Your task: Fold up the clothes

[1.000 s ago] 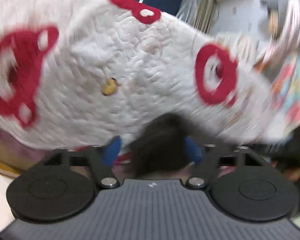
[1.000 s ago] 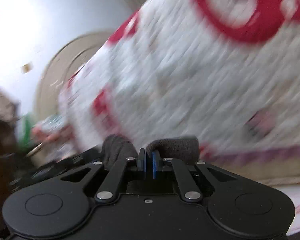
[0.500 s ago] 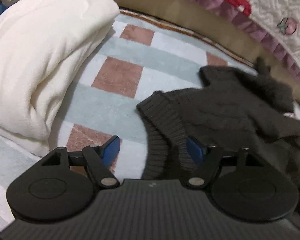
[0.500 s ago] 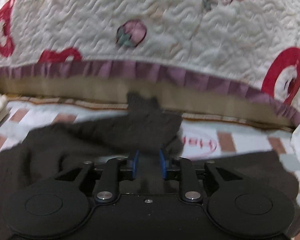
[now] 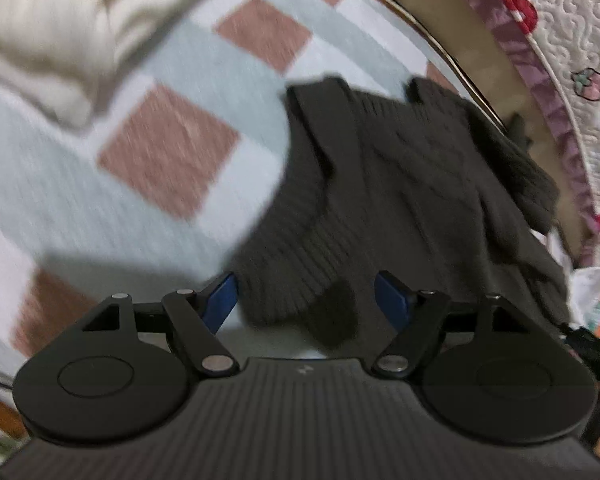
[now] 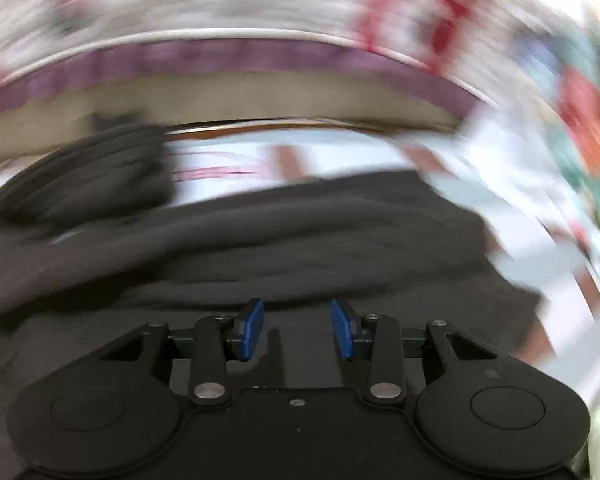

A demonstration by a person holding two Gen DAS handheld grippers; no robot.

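Lying crumpled on a checked blanket (image 5: 172,152) of pale blue, white and brown squares, a dark knitted sweater (image 5: 400,184), ribbed edge nearest the left wrist camera, far sleeve bunched against a tan bed edge (image 5: 440,32). Left gripper (image 5: 306,296) spread wide just above the ribbed hem, blue pads clear of the knit, nothing pinched. Right gripper (image 6: 298,330) over the same dark fabric (image 6: 300,240), jaws opening, pads apart from the cloth, nothing between them. Cream pillow or folded bedding (image 5: 80,20) at upper left, cut off by the frame. Quilt (image 5: 572,40) with purple frill and red shapes along the right. Right wrist view heavily smeared: quilt pattern and colourful items at its right edge impossible to make out.
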